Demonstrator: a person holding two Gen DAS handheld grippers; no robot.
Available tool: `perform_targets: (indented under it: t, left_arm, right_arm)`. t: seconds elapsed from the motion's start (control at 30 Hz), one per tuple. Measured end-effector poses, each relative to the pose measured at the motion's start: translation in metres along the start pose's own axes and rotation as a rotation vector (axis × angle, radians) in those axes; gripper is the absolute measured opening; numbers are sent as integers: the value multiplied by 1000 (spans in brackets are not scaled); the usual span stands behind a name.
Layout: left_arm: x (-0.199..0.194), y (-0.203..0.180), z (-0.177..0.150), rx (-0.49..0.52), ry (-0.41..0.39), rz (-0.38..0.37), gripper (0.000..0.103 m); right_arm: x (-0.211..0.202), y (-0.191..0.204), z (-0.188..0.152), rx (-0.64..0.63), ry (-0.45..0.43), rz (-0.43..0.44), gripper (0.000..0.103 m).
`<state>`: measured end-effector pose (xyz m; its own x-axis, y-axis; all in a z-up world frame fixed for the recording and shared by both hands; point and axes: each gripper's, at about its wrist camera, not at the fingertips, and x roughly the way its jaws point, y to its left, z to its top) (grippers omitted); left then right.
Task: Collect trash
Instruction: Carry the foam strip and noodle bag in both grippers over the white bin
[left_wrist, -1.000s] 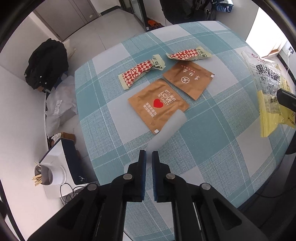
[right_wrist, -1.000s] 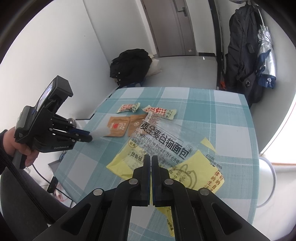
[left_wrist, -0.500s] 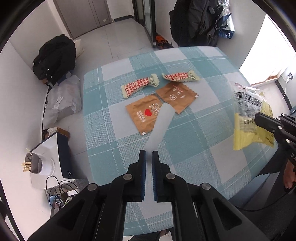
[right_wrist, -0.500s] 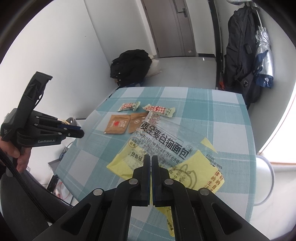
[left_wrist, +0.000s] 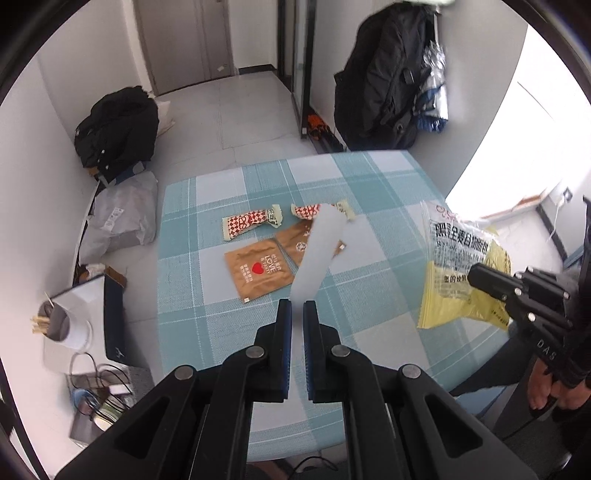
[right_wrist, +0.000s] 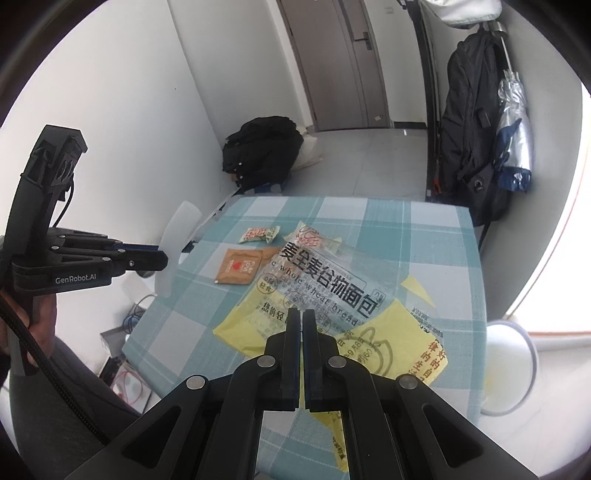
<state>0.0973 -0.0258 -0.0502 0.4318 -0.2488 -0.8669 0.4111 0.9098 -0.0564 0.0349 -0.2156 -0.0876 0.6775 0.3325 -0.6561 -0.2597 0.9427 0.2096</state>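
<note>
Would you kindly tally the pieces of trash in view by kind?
Red-and-white checked candy wrappers: 2
Brown paper sachets: 2
Translucent white plastic strip, held by the left gripper: 1
Clear-and-yellow bread bag, held by the right gripper: 1
Total: 6

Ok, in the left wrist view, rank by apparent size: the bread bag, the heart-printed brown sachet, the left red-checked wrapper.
1. Clear-and-yellow plastic bread bag, though nearer the camera.
2. Brown paper sachet with red heart.
3. Red-and-white checked candy wrapper.

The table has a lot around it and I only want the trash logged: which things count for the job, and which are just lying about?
Job:
translucent strip in left tongs
bread bag in right tongs
checked wrappers
brown sachets

Lying about:
backpack
black bag
umbrella
</note>
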Motion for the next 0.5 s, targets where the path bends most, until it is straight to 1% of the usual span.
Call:
perform_targets:
  t: [0.1,0.23,0.33,0.4,0.47,0.5]
  left_arm:
    - [-2,-2,0,-45,-28,40,3]
    - [-6,-5,2,-89,-58,32,3]
    - [-12,-11,4,-107,-93,23,3]
    - [-18,-13,5,-138,-125,22,3]
    - [-22,-11,6,-187,-152,-15,3]
    - [-24,-11,7,-210,-169,-19,3]
  right_arm:
    - [-7,-3,3,4,-17,-8,1]
    - [-13,-4,10,7,-35,0,1]
    - [-18,-4,16,-4,-45,9,1]
    - [-22,-5,20,-13,-55,10,1]
    - [-26,-7,24,-15,-65,13,0]
    - [-29,-8,26,-14,-70,13,1]
